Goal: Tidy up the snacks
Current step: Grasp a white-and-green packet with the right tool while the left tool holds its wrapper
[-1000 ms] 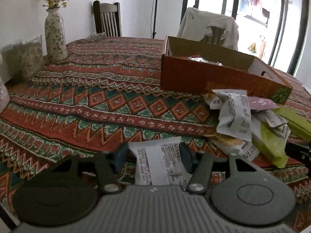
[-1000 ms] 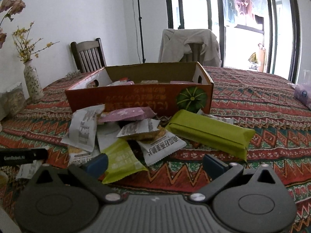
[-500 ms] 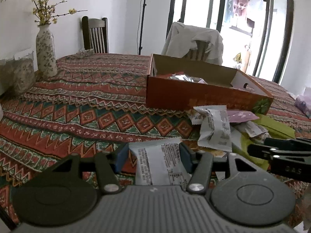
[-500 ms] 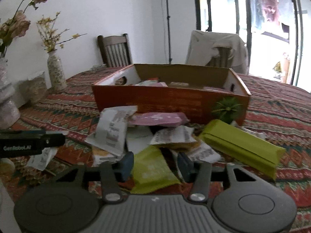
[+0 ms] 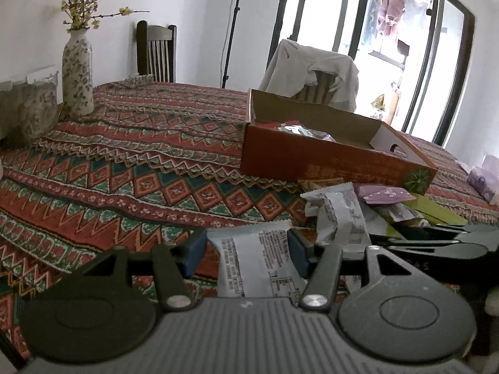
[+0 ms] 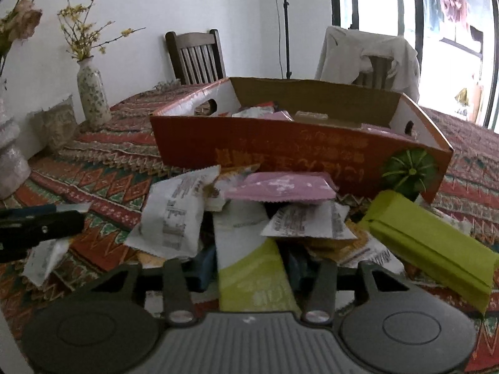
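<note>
So the snacks are mostly in a loose heap on the patterned red-and-green tablecloth [image 6: 103,184], piled right against the near wall of the shallow orange cardboard box [image 6: 299,159] with the green pumpkin print. A few packets are already inside the box too.

Right gripper [image 6: 252,265] has its blue pads either side of a yellow-green and white snack pouch [image 6: 252,268] at the near edge of the heap. The jaws have just been closing in on it and the pads look pressed against its sides now, so it's pinched.

Left gripper [image 5: 248,254] is pinching a white printed snack wrapper [image 5: 259,265] between its pads, held clear of the heap, off to the box's left-front side.

Rest of the heap, in front of the box: a crumpled white wrapper with black print [image 6: 174,215], a flat pink packet [image 6: 280,187] lying on top nearest the box, and a long lime-green wrapped bar [image 6: 430,243] off by the pumpkin corner.

Further out, behind the box: a dark wooden chair [image 6: 196,56] and another chair draped with a pale cloth [image 6: 368,53]. Left of the box, a floral ceramic vase [image 6: 92,93] with yellow twigs by the wall.
</note>
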